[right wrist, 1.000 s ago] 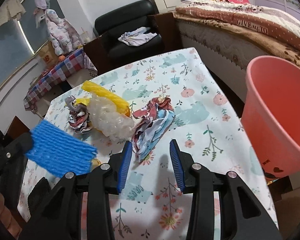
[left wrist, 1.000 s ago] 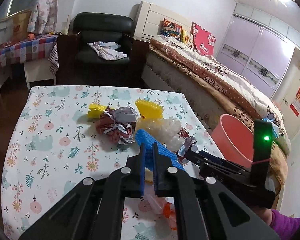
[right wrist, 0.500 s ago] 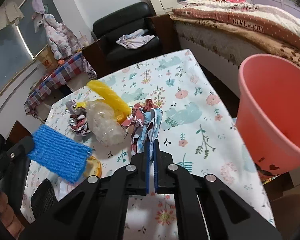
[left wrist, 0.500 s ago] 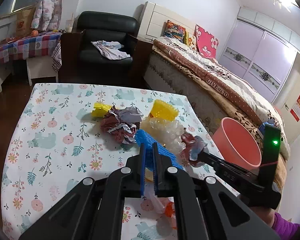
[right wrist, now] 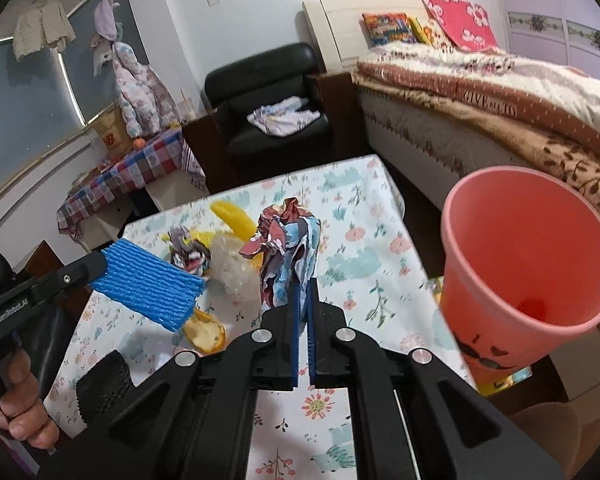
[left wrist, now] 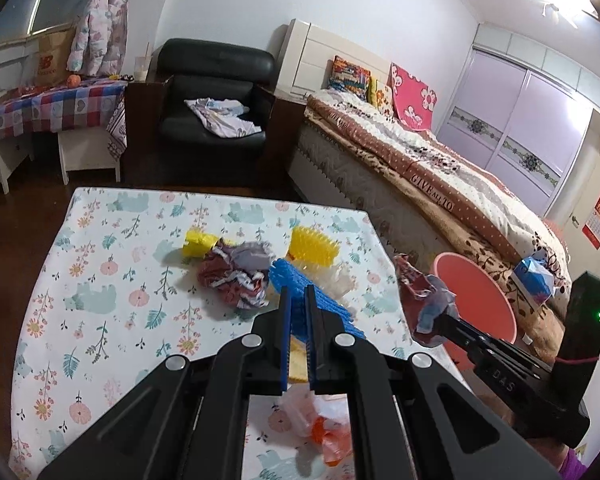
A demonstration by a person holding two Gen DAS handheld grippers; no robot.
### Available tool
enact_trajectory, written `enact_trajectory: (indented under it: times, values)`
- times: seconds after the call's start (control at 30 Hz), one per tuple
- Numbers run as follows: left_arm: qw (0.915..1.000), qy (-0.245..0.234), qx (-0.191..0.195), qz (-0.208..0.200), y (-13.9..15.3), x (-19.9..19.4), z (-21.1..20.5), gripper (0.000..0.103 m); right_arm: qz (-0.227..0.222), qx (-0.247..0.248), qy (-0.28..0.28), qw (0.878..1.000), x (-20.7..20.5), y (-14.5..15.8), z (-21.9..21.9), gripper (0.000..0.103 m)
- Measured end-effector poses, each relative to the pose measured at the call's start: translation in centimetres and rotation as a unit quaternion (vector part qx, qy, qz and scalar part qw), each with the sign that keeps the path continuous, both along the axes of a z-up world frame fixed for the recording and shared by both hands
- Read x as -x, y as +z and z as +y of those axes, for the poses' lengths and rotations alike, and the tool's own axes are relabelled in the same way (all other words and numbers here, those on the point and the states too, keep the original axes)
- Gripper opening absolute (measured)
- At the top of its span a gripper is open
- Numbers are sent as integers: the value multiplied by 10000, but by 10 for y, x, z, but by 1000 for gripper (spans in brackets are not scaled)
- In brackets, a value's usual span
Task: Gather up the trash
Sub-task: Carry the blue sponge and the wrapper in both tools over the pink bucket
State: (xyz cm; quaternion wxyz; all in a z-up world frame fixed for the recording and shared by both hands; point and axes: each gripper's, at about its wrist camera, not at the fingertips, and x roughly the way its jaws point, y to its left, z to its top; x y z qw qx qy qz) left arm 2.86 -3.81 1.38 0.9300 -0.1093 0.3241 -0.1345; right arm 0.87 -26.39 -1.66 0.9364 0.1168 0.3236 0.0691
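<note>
The right gripper (right wrist: 301, 296) is clamped on a crumpled paper wad (right wrist: 290, 240), lifted above the table (right wrist: 364, 216). The pink bin (right wrist: 528, 264) stands just beside the table edge, to the right of this gripper and lower, its mouth open upward – so the right hand is nearer to it. The left gripper (left wrist: 296, 300) is closed on a blue foam net (right wrist: 148, 280), further left. 2 more wads, I judge, are left on the table.

My right gripper (right wrist: 303, 296) holds the paper wad (right wrist: 290, 248) above the table (right wrist: 360, 248), and I see only open air between it and the bucket (right wrist: 528, 268). The foam net (right wrist: 148, 280) hangs at my left, apart.
</note>
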Motion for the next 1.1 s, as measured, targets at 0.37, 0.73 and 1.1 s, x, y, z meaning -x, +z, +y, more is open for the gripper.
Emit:
enact_trajectory:
  times: [0.37,0.73,1.1]
  values:
    - [9989,-352,-21,-294,24,-1,-47,5,-308,69,-463,9984,20,14,-40,4]
    - [9923,-1156,-187,-400,36,-11,-131,5,-464,52,-1287,9906,43,24,-107,4]
    - [9828,-1814,-205,-289,25,-35,-222,5,-595,281,-1927,9790,58,26,-165,4]
